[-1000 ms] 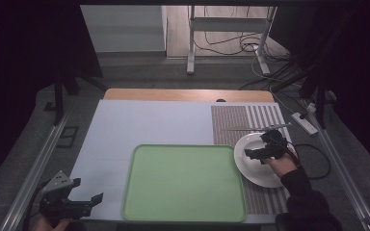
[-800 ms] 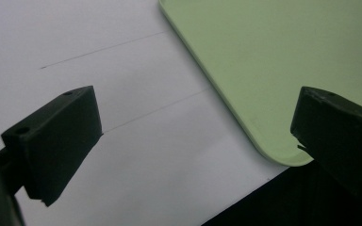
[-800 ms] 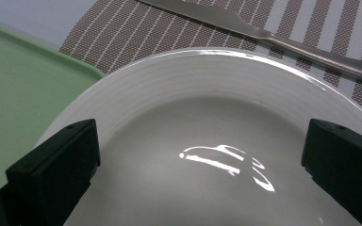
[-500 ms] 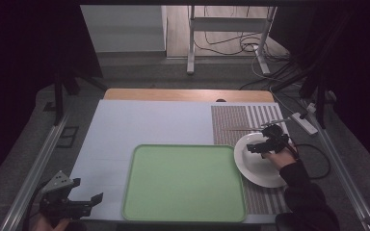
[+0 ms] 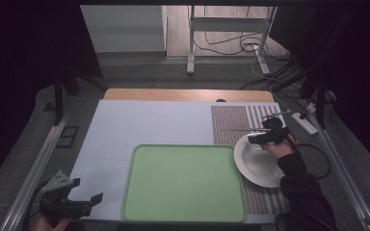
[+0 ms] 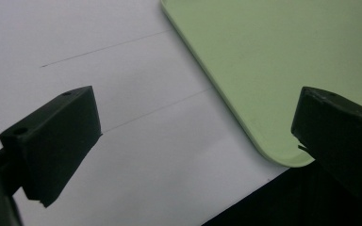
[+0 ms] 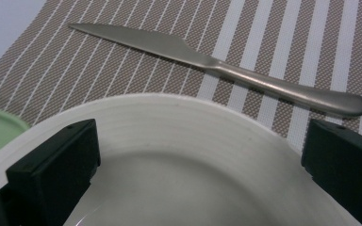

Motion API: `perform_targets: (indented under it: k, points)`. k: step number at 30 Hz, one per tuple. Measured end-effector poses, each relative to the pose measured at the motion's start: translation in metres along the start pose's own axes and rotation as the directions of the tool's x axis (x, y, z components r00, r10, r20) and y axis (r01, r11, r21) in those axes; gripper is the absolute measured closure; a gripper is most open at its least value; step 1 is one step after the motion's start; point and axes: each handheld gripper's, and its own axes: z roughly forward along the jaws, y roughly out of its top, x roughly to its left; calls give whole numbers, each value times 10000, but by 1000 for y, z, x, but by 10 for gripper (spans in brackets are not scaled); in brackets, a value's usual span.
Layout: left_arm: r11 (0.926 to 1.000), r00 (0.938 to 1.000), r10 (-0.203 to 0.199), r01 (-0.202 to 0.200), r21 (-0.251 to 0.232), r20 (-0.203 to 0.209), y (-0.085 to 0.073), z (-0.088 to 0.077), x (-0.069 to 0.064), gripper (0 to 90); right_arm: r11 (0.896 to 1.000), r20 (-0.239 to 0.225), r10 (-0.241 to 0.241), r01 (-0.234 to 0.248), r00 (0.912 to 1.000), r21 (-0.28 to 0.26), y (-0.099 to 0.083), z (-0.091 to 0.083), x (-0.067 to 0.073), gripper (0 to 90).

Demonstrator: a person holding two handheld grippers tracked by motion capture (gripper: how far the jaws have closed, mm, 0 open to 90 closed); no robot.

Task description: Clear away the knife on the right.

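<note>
Gaping wide, both grippers' jaws hold nothing; right gripper (image 5: 259, 139) seemingly hovers over plate (image 7: 184, 155).

- Green tray (image 5: 184, 183) flat on white table surface (image 5: 149, 125), near front edge; rounded corner also seen in left gripper view (image 6: 273, 70).
- White plate (image 5: 257, 163) just right of tray, resting on striped placemat (image 5: 236, 120); rim touching or slightly overlapping tray's right edge.
- Metal knife (image 7: 226, 70) lying flat on placemat beyond plate, apart from the rim, blade toward tray side.
- Wooden strip (image 5: 188, 94) along table's far edge.
- Metal stand (image 5: 231, 29) and loose cables (image 5: 231, 48) on floor behind table.
- Power strip (image 5: 304, 122) off right side.
</note>
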Motion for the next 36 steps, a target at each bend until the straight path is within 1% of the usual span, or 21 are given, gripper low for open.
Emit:
perform_targets:
  k: [8, 10, 13, 15, 16, 18, 23, 25, 28, 30, 31, 32, 33, 35, 36]
  points:
    - [10000, 10000, -6, 6, 7, 18, 0, 0, 0, 18, 10000, 205, 2, -3, 9998, 50, 11, 13, -4, 0]
    - [10000, 10000, -1, 1, 8, 20, 0, 0, 0, 18, 10000, 231, 96, -96, 9997, -4, 17, 15, -6, 0]
    - [10000, 10000, -2, 2, 2, 26, 0, 0, 0, 18, 9998, 218, 191, -191, 9996, -34, 20, 15, -7, 0]
    - [10000, 10000, -4, 4, -3, 31, 0, 0, 0, 18, 9995, 183, 315, -315, 9993, 1, 23, 17, -10, 0]
    - [10000, 10000, -3, 3, -2, 32, 0, 0, 0, 18, 9993, 269, 354, -356, 9990, 75, 26, 19, -13, 0]
    - [10000, 10000, -5, 5, -2, 34, 0, 0, 0, 18, 9994, 277, 347, -350, 9990, 72, 27, 21, -14, 0]
    - [10000, 10000, -32, 32, -7, 57, 0, 0, 1, 18, 9988, 436, 468, -474, 9980, 119, 35, 29, -22, 0]
    - [10000, 10000, -39, 39, -14, 67, 0, 0, 1, 18, 9986, 535, 492, -501, 9974, 144, 38, 32, -25, 15]
    - [10000, 10000, -40, 40, -16, 73, 0, 0, 1, 19, 9991, 632, 410, -416, 9972, 87, 42, 36, -29, 80]
    - [10000, 10000, -39, 39, -17, 77, 0, 0, 1, 19, 9994, 641, 331, -339, 9974, 115, 43, 37, -31, 160]
    - [10000, 10000, -40, 40, -17, 79, 0, 0, 1, 19, 9995, 681, 284, -292, 9973, 96, 44, 37, -33, 214]
    - [10000, 10000, -36, 36, -14, 79, 0, 0, 1, 20, 9997, 602, 239, -243, 9979, 62, 45, 38, -36, 336]
    - [10000, 10000, -35, 35, -12, 79, 0, 0, 1, 20, 9997, 602, 239, -243, 9979, 62, 45, 38, -36, 336]
    - [10000, 10000, -35, 35, -15, 84, 0, 0, 1, 20, 9999, 582, 68, -76, 9983, 149, 46, 39, -39, 476]
    - [10000, 10000, -37, 37, -13, 83, 0, 0, 1, 20, 9997, 482, 53, -65, 9988, 245, 47, 39, -41, 530]
